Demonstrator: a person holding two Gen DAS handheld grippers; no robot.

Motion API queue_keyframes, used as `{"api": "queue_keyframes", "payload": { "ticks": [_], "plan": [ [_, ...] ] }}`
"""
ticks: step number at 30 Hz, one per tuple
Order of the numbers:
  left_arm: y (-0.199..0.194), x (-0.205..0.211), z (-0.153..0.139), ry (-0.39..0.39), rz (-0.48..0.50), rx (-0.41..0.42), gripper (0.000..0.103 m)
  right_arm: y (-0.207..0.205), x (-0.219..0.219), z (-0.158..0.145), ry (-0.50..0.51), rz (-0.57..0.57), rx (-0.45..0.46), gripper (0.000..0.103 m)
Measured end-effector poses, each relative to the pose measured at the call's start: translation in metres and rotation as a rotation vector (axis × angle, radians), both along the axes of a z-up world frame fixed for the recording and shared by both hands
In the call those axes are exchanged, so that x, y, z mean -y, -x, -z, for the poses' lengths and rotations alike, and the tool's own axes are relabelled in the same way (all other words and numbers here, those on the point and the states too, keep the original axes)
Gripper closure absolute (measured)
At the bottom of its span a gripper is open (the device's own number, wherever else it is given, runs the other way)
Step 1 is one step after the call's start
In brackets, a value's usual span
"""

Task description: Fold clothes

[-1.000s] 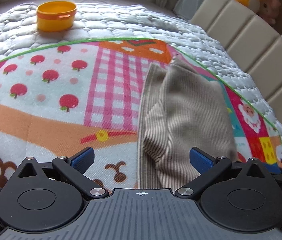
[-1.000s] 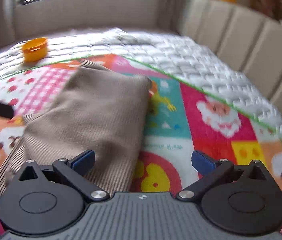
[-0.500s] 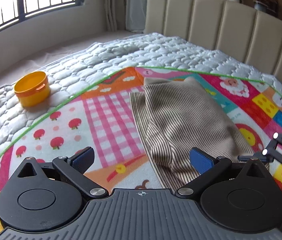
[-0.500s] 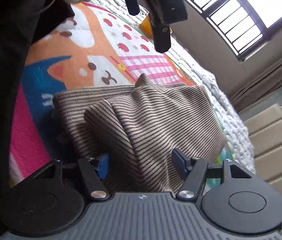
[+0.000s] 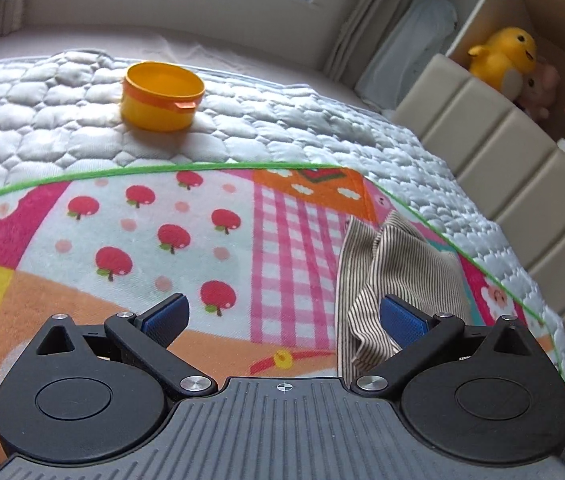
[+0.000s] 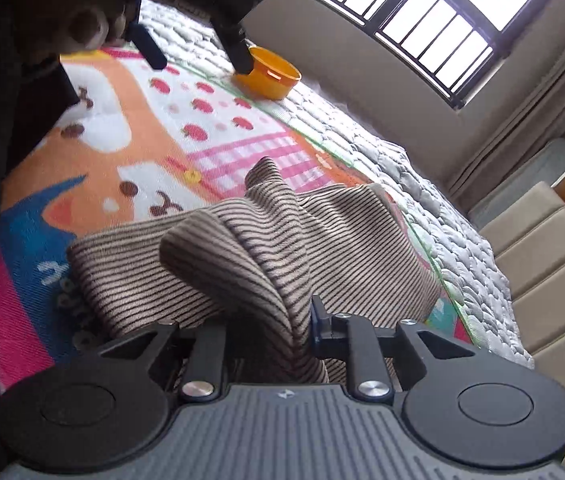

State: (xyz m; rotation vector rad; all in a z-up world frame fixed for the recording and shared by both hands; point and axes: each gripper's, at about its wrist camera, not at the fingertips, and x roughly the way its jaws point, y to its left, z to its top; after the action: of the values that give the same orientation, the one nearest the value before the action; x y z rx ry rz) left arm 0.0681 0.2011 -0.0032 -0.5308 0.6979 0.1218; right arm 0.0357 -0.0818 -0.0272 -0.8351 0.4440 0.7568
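We're closing right gripper (image 6: 270,332) on striped garment (image 6: 258,248), jaws just pinching raised fold on play mat (image 6: 130,128) (grip looking firm); left gripper (image 5: 282,316) hanging released beside it, so fold starting

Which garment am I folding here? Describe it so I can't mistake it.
On the quilted bed lies a colourful cartoon play mat. Near its headboard-side edge is the brown striped garment, bunched up and pinched in the right gripper; nothing else there is striped fabric.
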Motion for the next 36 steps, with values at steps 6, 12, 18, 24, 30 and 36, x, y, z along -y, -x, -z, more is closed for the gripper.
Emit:
{"api": "queue_keyframes", "payload": {
  "ticks": [6, 12, 18, 24, 30, 36],
  "plan": [
    [0.000, -0.013, 0.003, 0.076, -0.038, 0.007, 0.000, 0.041, 0.006, 0.034, 0.122, -0.111, -0.086, 0.074],
    [0.002, -0.006, 0.000, 0.035, -0.021, 0.007, 0.000, 0.046, 0.006, 0.017, 0.010, -0.121, -0.149, 0.058],
    [0.002, -0.003, -0.001, 0.020, -0.018, 0.011, 0.000, 0.073, 0.008, 0.026, 0.115, -0.214, -0.086, 0.037],
    [-0.001, 0.031, -0.024, -0.157, 0.164, 0.002, 0.000, 0.049, 0.001, 0.023, 0.047, -0.077, -0.180, 0.051],
    [0.023, 0.108, -0.055, -0.563, 0.646, 0.059, 0.000, -0.025, 0.041, 0.009, -0.257, 0.258, -0.590, 0.051],
    [0.057, 0.185, -0.019, -0.892, 1.101, 0.027, 0.000, -0.042, 0.057, 0.012, -0.365, 0.339, -0.715, 0.051]
  ]
}}
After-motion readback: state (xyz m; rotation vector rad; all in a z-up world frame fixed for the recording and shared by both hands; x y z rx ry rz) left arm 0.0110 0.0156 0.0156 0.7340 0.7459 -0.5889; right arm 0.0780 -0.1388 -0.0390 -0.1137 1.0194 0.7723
